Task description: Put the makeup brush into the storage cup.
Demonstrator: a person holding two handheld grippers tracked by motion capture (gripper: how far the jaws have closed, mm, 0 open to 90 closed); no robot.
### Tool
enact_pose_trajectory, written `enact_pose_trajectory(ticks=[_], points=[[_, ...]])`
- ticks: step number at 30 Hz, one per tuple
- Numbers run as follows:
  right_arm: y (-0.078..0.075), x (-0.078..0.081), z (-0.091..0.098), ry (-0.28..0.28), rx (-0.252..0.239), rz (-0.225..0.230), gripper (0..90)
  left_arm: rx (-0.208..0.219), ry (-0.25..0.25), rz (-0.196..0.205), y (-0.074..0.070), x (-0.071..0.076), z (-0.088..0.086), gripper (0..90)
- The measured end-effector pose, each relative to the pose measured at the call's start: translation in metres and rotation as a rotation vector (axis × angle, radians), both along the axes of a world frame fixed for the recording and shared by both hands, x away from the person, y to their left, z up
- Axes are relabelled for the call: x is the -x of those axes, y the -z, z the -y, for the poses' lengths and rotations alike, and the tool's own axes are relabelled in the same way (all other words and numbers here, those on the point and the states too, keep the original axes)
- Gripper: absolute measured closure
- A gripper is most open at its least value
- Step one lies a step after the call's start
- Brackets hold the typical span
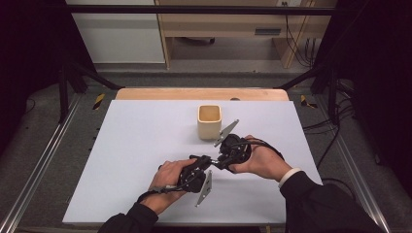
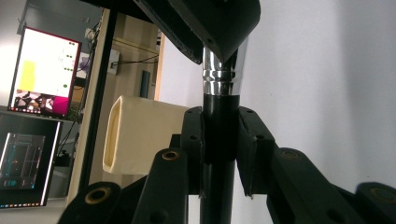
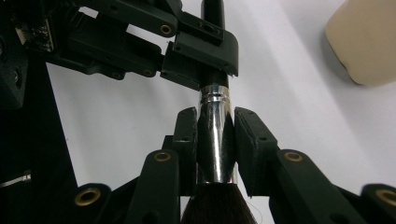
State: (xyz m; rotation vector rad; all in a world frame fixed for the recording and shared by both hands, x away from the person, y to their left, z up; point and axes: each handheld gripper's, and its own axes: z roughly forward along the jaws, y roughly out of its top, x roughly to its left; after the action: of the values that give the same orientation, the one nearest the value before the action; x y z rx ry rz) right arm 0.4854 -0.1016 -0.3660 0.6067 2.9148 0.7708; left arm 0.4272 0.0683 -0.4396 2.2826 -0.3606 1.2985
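White bench (image 1: 145, 160): pale sheet over a wooden top, everything sits mid-bench, a bit right of centre.
Cup (image 1: 209, 121): cream, squarish, open top, standing upright just beyond the two grippers, nothing touching it. In the right gripper view it's off at the upper right (image 3: 364, 42).
Brush (image 3: 215, 135): make-up type, black handle, chrome ferrule, dark bristles. It's held off the bench between the two grippers, long axis running from one to the other, roughly left-right across the bench.
Left gripper (image 1: 201, 162): jaws closed tight on the black handle (image 2: 218, 140), just below the ferrule.
Right gripper (image 1: 221, 161): jaws clamped on the chrome ferrule, bristles (image 3: 217, 207) tucked back toward its own camera.
Key relation: both grip the same brush nearly end to end, almost touching each other. Cup lies just past the right gripper, so the right hand is the nearer one, I'd guess. Dropping it in means swinging the brush from flat to upright first.
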Motion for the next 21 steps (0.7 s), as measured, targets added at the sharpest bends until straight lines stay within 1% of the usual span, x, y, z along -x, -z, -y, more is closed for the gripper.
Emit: enact_pose_trajectory(ticks=[1,3,4,7,8,9,11,13,15,17,19,21], points=[[0.0,0.0,0.0,-0.003,0.0,0.002,70.9,-0.011,0.0,0.006,0.0,0.0,0.0,74.4],[0.0,0.0,0.0,-0.004,-0.004,-0.005,70.6,-0.011,0.002,0.008,-0.001,0.001,-0.001,74.5],[0.0,-0.001,0.001,-0.004,-0.007,-0.005,68.8,-0.01,0.002,0.008,-0.001,0.001,-0.001,74.5],[-0.003,-0.002,0.003,0.011,-0.031,0.003,58.8,-0.01,0.006,0.008,-0.001,0.002,-0.001,74.5],[-0.005,-0.003,0.004,0.013,-0.041,0.004,55.0,-0.02,0.007,0.012,0.0,0.002,-0.001,74.5],[-0.006,-0.003,0.004,0.023,-0.05,0.013,52.7,-0.016,0.009,0.011,0.001,0.002,0.0,74.5],[-0.01,-0.004,0.005,0.021,-0.066,0.031,48.6,-0.013,0.013,0.01,0.002,0.003,0.001,74.5],[-0.013,-0.005,0.005,0.039,-0.066,0.052,43.3,-0.015,0.014,0.012,0.003,0.003,0.002,74.5],[-0.016,-0.006,0.006,0.048,-0.076,0.062,40.4,-0.014,0.015,0.014,0.002,0.004,0.002,74.5],[-0.018,-0.007,0.008,0.065,-0.096,0.069,36.1,-0.014,0.016,0.013,0.002,0.004,0.002,74.5],[-0.02,-0.007,0.01,0.075,-0.127,0.068,30.2,-0.006,0.02,0.01,0.003,0.004,0.003,74.5],[-0.022,-0.007,0.013,0.09,-0.149,0.088,23.7,-0.005,0.02,0.01,0.003,0.005,0.003,74.5]])
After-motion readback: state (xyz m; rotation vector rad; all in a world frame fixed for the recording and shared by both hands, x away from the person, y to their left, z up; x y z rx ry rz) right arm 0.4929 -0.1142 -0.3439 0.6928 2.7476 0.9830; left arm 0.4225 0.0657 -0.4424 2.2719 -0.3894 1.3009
